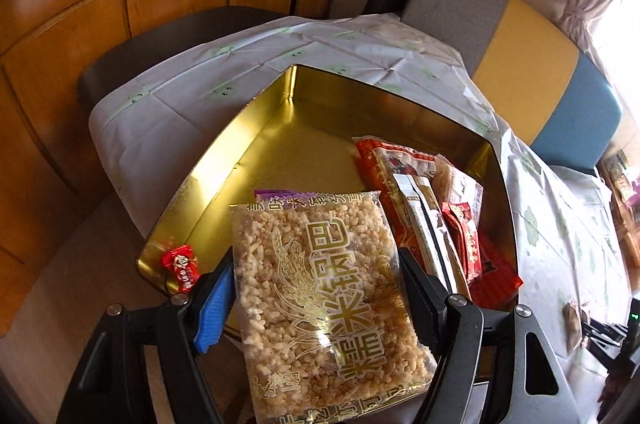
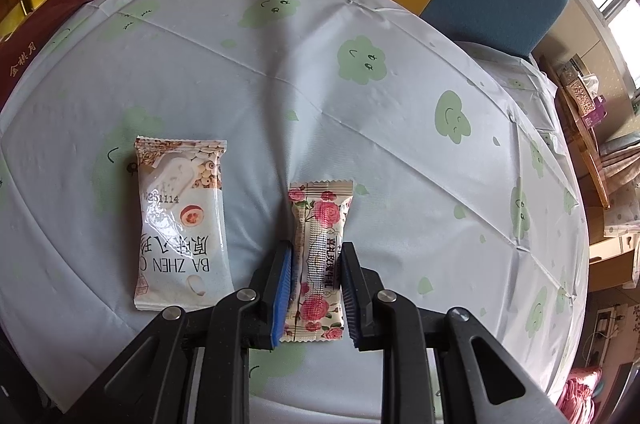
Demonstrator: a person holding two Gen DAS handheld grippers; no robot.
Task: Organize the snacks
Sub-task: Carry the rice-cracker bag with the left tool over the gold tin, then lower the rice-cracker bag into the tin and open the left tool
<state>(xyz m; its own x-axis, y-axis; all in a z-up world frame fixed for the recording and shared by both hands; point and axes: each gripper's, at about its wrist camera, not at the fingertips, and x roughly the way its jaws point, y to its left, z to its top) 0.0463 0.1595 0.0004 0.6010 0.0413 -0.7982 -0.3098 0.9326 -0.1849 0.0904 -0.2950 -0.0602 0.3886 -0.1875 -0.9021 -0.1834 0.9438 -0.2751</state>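
Note:
My left gripper [image 1: 316,260] is shut on a clear pack of puffed rice crackers [image 1: 320,304] with gold lettering, one pad pressing on each long edge. The pack hangs over the near part of an open gold tin [image 1: 256,144]. Inside the tin a red candy [image 1: 180,266] lies in the near left corner, and several red and white snack packets [image 1: 424,192] are piled at the right. My right gripper [image 2: 318,250] is shut on a rose-patterned packet [image 2: 320,220] at the tablecloth. A white Ba Zhen packet [image 2: 180,220] lies flat to its left.
The table wears a white cloth with green cloud faces [image 2: 360,64]. A dark red box [image 2: 44,20] stands at the far left in the right wrist view. A grey, yellow and blue seat [image 1: 528,72] and a dark chair [image 1: 160,40] flank the table.

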